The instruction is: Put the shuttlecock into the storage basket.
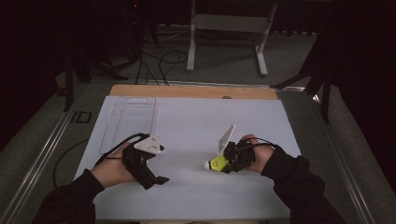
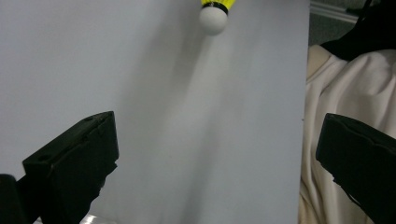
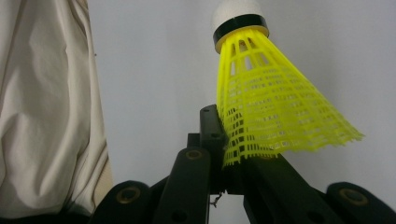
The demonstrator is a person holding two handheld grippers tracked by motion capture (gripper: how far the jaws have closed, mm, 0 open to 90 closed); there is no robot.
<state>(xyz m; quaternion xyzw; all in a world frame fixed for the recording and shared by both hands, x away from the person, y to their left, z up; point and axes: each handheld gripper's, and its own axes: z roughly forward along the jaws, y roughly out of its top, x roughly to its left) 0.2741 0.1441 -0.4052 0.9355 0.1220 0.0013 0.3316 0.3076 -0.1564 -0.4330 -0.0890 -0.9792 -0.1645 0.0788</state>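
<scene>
Here right hand-held gripper (image 3: 224, 140) clamps yellow shuttlecock (image 3: 266, 102); left hand-held gripper (image 2: 210, 154) jaws apart.

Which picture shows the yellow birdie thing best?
The right gripper view: the yellow plastic shuttlecock is close, its mesh skirt pinched in the right gripper. The left gripper view catches just its white tip; the high view shows it tiny.

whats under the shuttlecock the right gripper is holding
The yellow shuttlecock is pinched by its skirt in the right gripper, cork pointing out. Beneath it is bare white table surface. The skirt's inside is hidden.
</scene>
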